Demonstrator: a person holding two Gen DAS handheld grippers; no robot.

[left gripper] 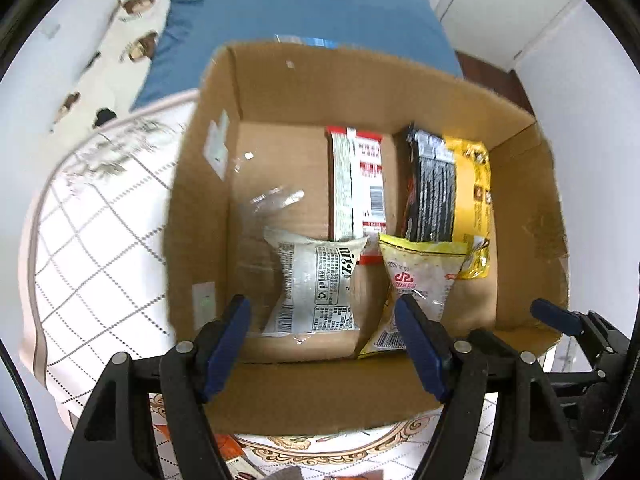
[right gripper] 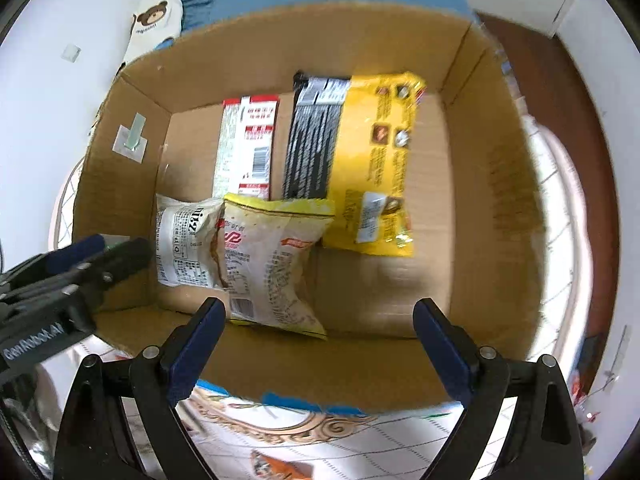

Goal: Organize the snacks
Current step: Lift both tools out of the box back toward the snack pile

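- Four snack packs are seen in the cardboard box (left gripper: pixel 208 200) from the left wrist: white packet (left gripper: pixel 316 284), pale yellow bag (left gripper: pixel 420 276), red-and-white pack (left gripper: pixel 362 184), black-and-yellow pack (left gripper: pixel 452 188); the left tool (left gripper: pixel 324 340) is spread, empty.
- From the right wrist, the same packs are seen on the box floor; the right tool (right gripper: pixel 320 340) is spread wide, holding nothing.

Left gripper (left gripper: pixel 324 340) above cardboard box (left gripper: pixel 524 184), jaws apart w/ nothing between. In box: red-white pack (left gripper: pixel 362 184) and black-yellow pack (left gripper: pixel 452 196) at far side — side by side. Nearer: white pouch (left gripper: pixel 316 284) and yellow-edged pouch (left gripper: pixel 420 280) next to each other. Right gripper's blue finger (left gripper: pixel 556 316) at right edge. Box sits on grid-pattern cloth (left gripper: pixel 92 264).
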